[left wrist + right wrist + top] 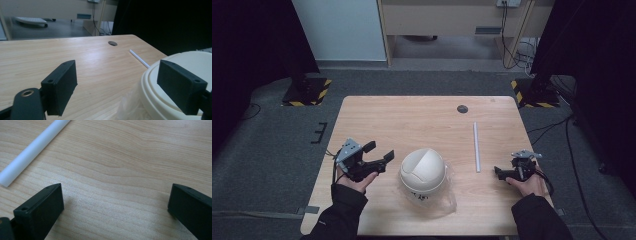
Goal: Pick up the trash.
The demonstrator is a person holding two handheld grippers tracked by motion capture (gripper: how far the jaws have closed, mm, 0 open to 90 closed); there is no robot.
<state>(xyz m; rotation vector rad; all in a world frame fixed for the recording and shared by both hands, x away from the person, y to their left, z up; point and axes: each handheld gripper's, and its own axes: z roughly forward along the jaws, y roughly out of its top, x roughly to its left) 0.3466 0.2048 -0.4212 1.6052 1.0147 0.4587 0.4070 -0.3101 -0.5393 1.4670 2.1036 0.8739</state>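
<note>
A cream domed cup lid (423, 170) sits inside a clear plastic bag (446, 199) near the front middle of the wooden table (412, 120). My left gripper (380, 151) is open just left of it. In the left gripper view the lid (200, 58) lies behind the right jaw, and nothing sits between the jaws of the left gripper (120, 80). A white straw (477, 146) lies right of the cup. My right gripper (504, 167) hovers open near the straw's near end. The right gripper view shows the right gripper (116, 200) over bare wood, with the straw (35, 146) at upper left.
A round cable hole (462, 108) marks the table's far side, also seen as the hole (112, 43) in the left gripper view. Dark curtains and stand bases with hazard stripes (307, 92) flank the table. A wooden desk (447, 20) stands beyond.
</note>
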